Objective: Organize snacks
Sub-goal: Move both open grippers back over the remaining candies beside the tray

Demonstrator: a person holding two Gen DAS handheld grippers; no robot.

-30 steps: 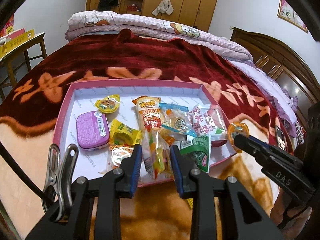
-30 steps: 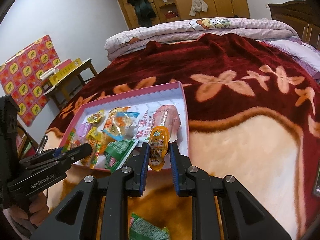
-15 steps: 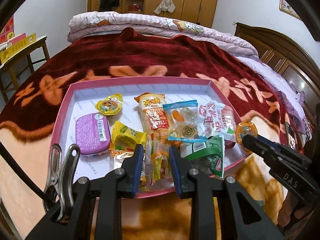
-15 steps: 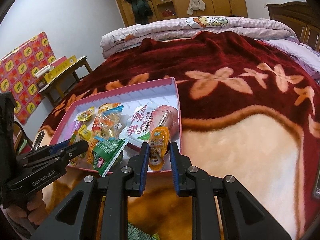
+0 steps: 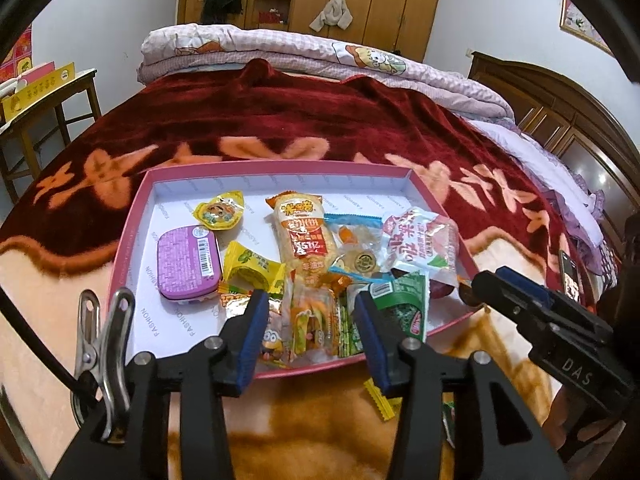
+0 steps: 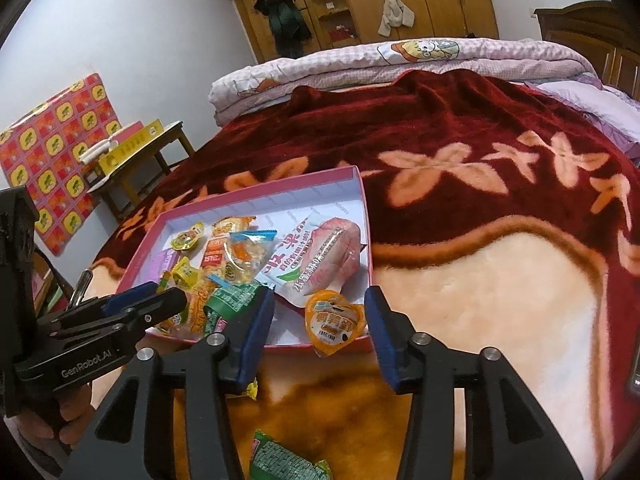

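1. A pink box lid (image 5: 132, 224) with a white inside lies on a red and peach flowered blanket (image 5: 280, 120) spread over the bed; the snacks sit in it.
2. The left gripper (image 5: 308, 320) hovers over the lid's near edge, its blue-padded fingers (image 5: 252, 332) opening. A clear packet of mixed sweets (image 5: 308, 324) lies in the gap, and the pads do not press on it.
3. The right gripper (image 6: 320, 324) is opening too. An orange jelly cup (image 6: 334, 322) lies between its fingers (image 6: 256, 332), resting on the lid's near right rim, untouched by the pads.
4. In the left wrist view, a purple tin (image 5: 186, 264) lies at 9 o'clock in the lid, a yellow jelly cup (image 5: 220, 212) at 11 o'clock, an orange rice-cracker pack (image 5: 304, 236) near the middle, and a pink and white pouch (image 5: 420, 244) at 3 o'clock.
5. A green packet (image 5: 400, 304) lies just right of the sweets.
6. Another green packet (image 6: 284, 460) lies on the blanket outside the lid, at 6 o'clock in the right wrist view.
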